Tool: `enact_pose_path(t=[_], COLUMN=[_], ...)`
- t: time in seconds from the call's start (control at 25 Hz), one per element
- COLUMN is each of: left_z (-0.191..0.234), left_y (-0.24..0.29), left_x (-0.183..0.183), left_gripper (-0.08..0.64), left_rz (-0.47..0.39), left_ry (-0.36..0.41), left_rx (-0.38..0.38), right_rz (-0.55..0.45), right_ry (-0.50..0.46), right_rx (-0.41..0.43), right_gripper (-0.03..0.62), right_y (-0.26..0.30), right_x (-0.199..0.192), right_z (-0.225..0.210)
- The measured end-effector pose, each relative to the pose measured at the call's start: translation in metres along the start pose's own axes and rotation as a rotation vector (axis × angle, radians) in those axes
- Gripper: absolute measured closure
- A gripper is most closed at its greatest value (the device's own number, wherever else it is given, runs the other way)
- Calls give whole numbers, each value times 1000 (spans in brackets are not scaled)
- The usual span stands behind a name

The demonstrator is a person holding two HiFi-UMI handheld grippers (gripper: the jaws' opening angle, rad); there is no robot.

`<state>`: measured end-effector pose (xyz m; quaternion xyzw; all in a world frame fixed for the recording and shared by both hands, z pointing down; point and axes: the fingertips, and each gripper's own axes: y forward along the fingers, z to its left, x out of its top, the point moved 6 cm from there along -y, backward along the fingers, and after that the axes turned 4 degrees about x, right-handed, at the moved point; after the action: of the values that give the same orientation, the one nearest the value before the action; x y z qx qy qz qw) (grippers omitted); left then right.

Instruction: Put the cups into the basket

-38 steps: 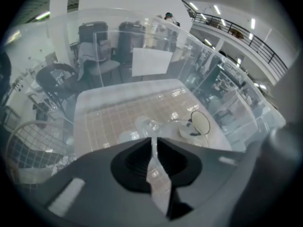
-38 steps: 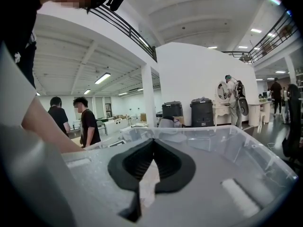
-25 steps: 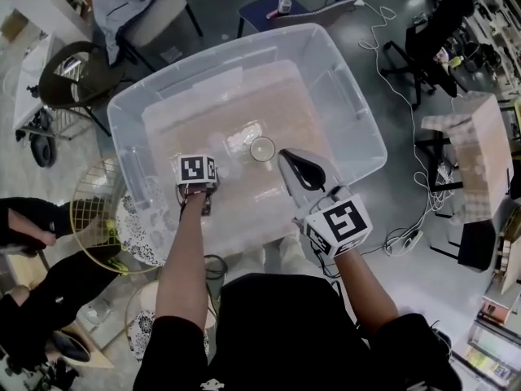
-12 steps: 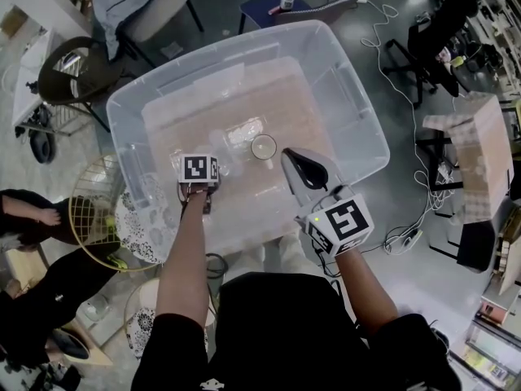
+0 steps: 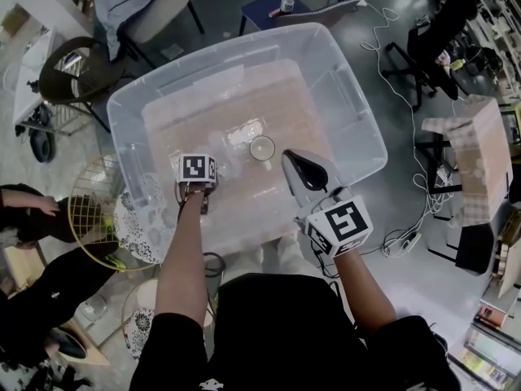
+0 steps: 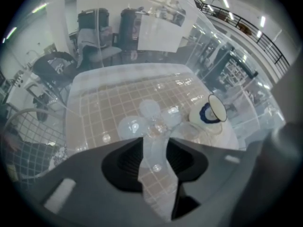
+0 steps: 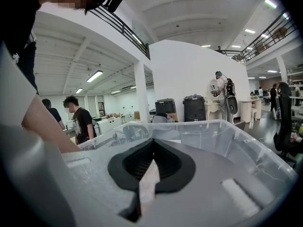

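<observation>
Left hand-held gripper (image 6: 155, 143) points down inside the basket (image 5: 236, 46), a clear plastic bin at the frame's centre. Its jaws have just been opening and stand apart, with a clear glass cup (image 6: 158, 126) between them at the tips and more clear cups (image 6: 131, 126) just beyond. A white cup (image 6: 210, 112) lies to the right. Right hand-held gripper (image 7: 152, 145) is closed and empty at the near rim.

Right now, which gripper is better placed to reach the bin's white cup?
Likely left. The left gripper is inside the bin, jaws just opened, a clear cup at their tips, white cup close by. The right gripper is shut, above the rim.
</observation>
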<state>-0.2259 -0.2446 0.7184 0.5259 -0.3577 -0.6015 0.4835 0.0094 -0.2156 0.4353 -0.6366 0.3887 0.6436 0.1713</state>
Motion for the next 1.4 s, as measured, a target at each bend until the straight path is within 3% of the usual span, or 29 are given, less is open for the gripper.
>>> enact_pose_path(t=[0.32, 0.76, 0.92, 1.04, 1.2, 1.4], left_z=[-1, -6, -9, -12, -22, -42], left_y=[-9, -48, -71, -92, -133, -172], left_x=[5, 9, 22, 30, 36, 32], left_gripper=[382, 455, 550, 552, 552, 552], left_rz=[-23, -68, -146, -221, -384, -544], left_ry=[18, 85, 130, 143, 124, 77], left_rx=[-9, 30, 62, 74, 66, -4], right_rz=[-6, -26, -32, -40, -45, -60], right_ry=[-4, -32, -31, -33, -42, -62], right_rx=[6, 44, 59, 76, 97, 123], right_gripper=[589, 589, 589, 589, 589, 589], right_y=[-2, -5, -5, -7, -11, -19], right_x=[2, 14, 14, 15, 17, 24], right_z=[-2, 5, 8, 12, 18, 26])
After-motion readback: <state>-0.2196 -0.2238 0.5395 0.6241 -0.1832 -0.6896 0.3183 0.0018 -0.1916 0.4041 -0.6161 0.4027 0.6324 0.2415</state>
